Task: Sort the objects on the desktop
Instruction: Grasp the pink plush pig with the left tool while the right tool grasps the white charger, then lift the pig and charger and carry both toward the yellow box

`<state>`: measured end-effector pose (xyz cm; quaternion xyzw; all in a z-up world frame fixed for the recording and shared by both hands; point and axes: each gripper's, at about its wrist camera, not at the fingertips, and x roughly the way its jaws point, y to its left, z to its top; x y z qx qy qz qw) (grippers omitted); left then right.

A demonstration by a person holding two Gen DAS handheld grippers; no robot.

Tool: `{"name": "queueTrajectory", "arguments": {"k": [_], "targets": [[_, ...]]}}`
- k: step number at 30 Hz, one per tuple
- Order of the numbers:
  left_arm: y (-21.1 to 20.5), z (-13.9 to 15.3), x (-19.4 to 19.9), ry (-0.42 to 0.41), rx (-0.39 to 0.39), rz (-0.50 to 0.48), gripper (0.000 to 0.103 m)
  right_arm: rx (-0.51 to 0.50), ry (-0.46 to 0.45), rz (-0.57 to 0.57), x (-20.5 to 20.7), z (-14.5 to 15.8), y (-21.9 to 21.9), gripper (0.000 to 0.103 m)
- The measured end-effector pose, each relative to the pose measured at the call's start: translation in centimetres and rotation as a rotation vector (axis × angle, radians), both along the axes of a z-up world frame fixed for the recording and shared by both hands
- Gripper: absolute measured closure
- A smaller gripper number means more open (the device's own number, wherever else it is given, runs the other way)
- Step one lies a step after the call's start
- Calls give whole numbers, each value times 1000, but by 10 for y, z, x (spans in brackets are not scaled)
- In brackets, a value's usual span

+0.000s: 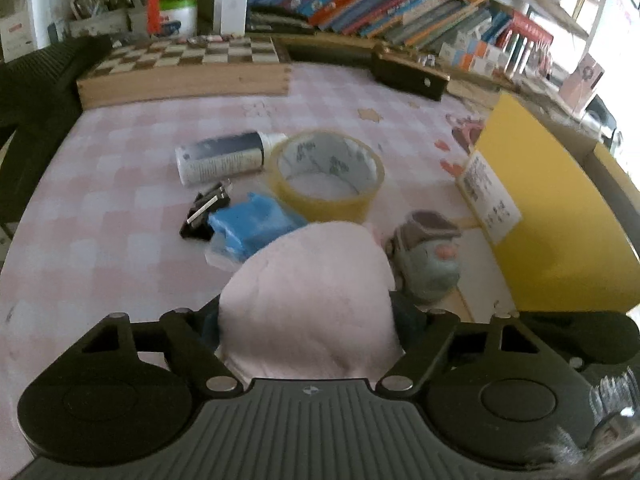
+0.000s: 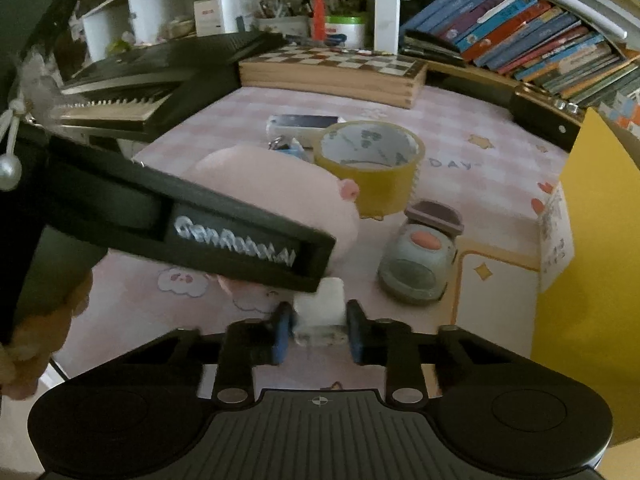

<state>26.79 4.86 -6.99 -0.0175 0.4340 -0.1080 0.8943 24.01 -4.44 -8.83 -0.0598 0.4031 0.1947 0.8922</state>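
A pink plush toy (image 1: 312, 300) fills the gap between the jaws of my left gripper (image 1: 310, 320), whose pads press on both its sides. From the right wrist view the same plush toy (image 2: 280, 184) lies under one of the left gripper's black fingers (image 2: 248, 240). My right gripper (image 2: 319, 330) is shut on a small white block (image 2: 320, 308), held between its blue pads just above the pink checked tablecloth (image 2: 480, 152). A roll of yellow tape (image 1: 326, 172) (image 2: 370, 168) stands beyond the plush. A grey-green gadget with a pink button (image 1: 430, 256) (image 2: 418, 264) lies to its right.
A white spray can (image 1: 224, 158), a black clip (image 1: 206, 212) and a blue packet (image 1: 252, 226) lie left of the tape. A yellow box (image 1: 560, 220) (image 2: 592, 280) walls the right side. At the back are a chessboard box (image 1: 184, 68), a keyboard (image 2: 132, 92) and shelved books (image 2: 520, 28).
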Motion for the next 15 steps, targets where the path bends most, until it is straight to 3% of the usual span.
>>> {"name": "queueTrajectory", "arguments": {"k": [5,15], "targets": [[-1,10,-10,-3,1,9,33,21,29,1,-1,3,-2,77],[43,58,-59,-88,-156,209,33,119,17,-51,-12,28,-17,77]]}}
